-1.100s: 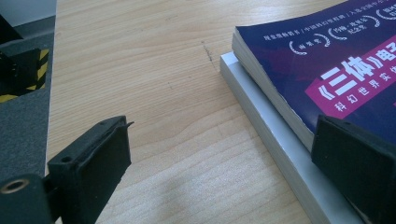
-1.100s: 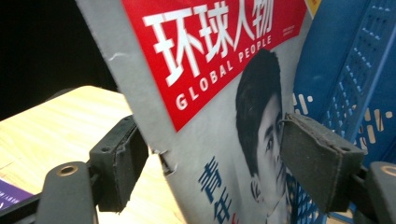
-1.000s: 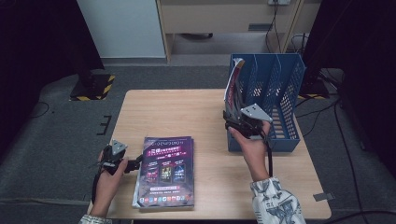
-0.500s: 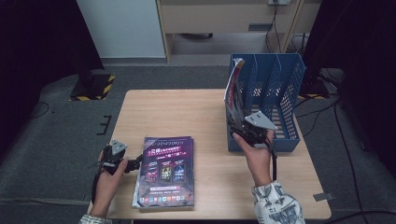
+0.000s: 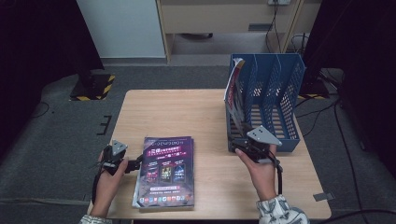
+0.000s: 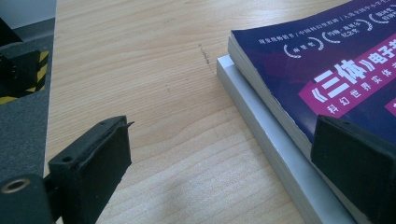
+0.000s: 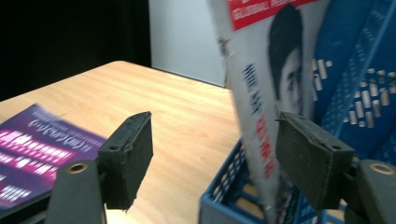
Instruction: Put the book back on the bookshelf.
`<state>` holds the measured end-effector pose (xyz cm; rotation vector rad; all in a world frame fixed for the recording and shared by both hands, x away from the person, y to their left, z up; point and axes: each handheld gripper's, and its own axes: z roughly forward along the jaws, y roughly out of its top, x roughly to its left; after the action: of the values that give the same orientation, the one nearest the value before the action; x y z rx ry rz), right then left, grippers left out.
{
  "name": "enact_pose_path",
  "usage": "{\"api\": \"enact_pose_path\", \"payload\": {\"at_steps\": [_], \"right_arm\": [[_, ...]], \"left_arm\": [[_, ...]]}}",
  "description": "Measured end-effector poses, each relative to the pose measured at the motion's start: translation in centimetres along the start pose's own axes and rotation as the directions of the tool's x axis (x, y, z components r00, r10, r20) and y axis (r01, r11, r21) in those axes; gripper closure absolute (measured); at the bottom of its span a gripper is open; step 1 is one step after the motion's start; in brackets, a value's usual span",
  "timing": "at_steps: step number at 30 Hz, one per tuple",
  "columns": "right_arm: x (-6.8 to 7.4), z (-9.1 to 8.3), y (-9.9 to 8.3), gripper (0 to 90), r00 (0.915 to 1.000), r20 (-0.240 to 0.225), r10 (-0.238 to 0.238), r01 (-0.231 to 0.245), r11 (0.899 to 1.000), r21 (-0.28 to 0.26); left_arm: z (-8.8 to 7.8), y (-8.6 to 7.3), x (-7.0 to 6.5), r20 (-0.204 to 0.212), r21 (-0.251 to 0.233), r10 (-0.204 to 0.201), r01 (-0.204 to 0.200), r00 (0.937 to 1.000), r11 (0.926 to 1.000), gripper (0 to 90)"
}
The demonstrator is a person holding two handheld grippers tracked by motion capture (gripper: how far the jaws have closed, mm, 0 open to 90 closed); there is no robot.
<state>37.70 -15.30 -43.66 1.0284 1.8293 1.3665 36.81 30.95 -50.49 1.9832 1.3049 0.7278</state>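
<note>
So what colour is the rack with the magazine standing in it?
Blue; the rack shows best in the high view.

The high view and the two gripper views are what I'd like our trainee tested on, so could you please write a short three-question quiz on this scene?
1. True or false: the magazine in the blue file rack lies flat on the rack's floor.
2. Which gripper has its jaws at the edge of the purple-covered stack? A) left gripper B) right gripper
3. Fill in: the stack lies on the wooden ____.

Key
1. False: it stands upright in the rack's leftmost slot.
2. A: the left gripper view shows its open jaws at the stack's side.
3. table
</note>
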Motion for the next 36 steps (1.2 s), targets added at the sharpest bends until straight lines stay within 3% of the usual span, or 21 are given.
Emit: {"api": "enact_pose_path", "payload": {"at_steps": [3,8,16,23,29,31,33,34,36], "right_arm": [[1.1,-0.2,-0.6,30.8,0.9983,-0.031,-0.049,0.049,0.999,0.0],[2.7,0.1,-0.9,30.1,0.9937,-0.102,-0.047,0.047,0.999,0.003],[5.2,1.2,-1.6,25.4,0.9807,-0.179,-0.078,0.091,0.994,0.068],[7.8,2.7,-2.9,21.0,0.9633,-0.245,-0.109,0.144,0.981,0.132],[9.2,3.3,-3.8,11.0,0.9558,-0.273,-0.109,0.156,0.975,0.155],[9.5,3.5,-4.0,11.7,0.9541,-0.28,-0.106,0.156,0.974,0.164],[9.8,3.6,-4.3,15.5,0.9576,-0.268,-0.106,0.156,0.973,0.171],[10.0,3.7,-4.4,15.5,0.9605,-0.261,-0.097,0.147,0.973,0.177],[10.2,4.0,-4.5,17.5,0.9561,-0.287,-0.057,0.119,0.971,0.205]], "left_arm": [[0.0,0.0,0.0,0.001,0.0,0.001,-0.001,1.0,1.0,4.6],[0.0,0.0,0.0,0.002,-0.002,-0.002,0.002,1.0,1.0,4.4],[0.0,0.0,0.2,-0.002,-0.004,-0.008,0.008,1.0,1.0,4.4],[-0.4,0.0,0.4,-0.002,-0.016,-0.028,0.028,0.9996,0.9995,4.4],[-1.3,0.2,0.0,0.019,-0.053,-0.05,0.051,0.9986,0.9973,4.3],[-1.5,0.4,-0.4,0.038,-0.064,-0.054,0.057,0.9978,0.9964,4.3],[-1.6,0.6,-0.8,0.061,-0.066,-0.052,0.056,0.9968,0.9962,4.5],[-1.6,0.7,-1.0,0.066,-0.063,-0.05,0.054,0.9966,0.9965,5.2],[-1.4,0.8,-1.5,0.079,-0.055,-0.032,0.037,0.9963,0.9978,6.0]]}}
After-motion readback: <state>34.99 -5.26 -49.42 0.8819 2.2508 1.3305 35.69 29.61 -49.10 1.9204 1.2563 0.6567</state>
